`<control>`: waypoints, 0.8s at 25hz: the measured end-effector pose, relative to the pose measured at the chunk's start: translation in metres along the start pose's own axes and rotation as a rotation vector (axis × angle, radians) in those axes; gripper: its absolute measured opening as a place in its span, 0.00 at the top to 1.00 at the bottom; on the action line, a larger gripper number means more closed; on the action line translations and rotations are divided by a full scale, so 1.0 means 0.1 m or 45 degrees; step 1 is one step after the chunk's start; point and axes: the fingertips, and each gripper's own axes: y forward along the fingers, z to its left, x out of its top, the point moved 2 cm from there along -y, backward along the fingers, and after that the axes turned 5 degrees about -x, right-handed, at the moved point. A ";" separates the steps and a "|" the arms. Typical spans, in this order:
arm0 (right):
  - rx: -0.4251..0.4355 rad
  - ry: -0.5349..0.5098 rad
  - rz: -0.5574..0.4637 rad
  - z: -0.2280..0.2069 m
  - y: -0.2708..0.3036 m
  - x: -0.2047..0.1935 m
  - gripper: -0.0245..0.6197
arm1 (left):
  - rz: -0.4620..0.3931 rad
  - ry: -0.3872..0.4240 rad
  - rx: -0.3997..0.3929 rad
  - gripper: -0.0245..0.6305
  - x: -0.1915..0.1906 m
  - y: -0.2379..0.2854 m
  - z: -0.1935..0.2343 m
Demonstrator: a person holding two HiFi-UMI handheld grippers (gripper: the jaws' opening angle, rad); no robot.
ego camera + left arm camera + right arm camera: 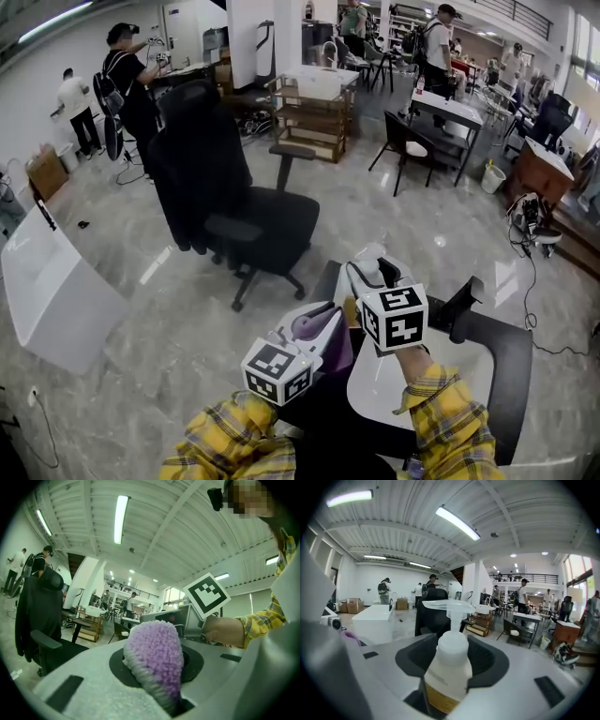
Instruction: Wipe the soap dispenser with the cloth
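Left hand-held gripper point(322, 328): clamped on the purple cloth point(157, 656), which bulged out past the jaws.
Right hand-held gripper point(370, 281): closed on the body of the soap dispenser point(447, 667), with the pump head point(447, 605) clear beyond the jaws.
Cloth and dispenser: held in the air just beside each other; could not tell whether touching.
Bench point(384, 389): white-topped, lay below the right forearm.
Office chair point(234, 206): black, stood on the floor past the bench's far edge.
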 end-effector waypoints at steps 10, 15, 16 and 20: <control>0.607 -0.147 -0.088 0.02 -0.18 0.05 0.56 | 0.005 -0.002 0.006 0.88 0.01 -0.08 0.00; 0.852 -0.245 -0.042 0.01 -0.16 -0.05 0.56 | 0.004 -0.015 0.023 0.88 -0.01 -0.13 -0.01; 0.883 -0.249 -0.041 0.01 -0.14 -0.05 0.56 | 0.005 -0.013 0.024 0.88 0.00 -0.14 0.00; 0.986 -0.198 -0.011 0.02 -0.04 -0.07 0.56 | 0.010 -0.005 0.034 0.88 -0.01 -0.16 0.03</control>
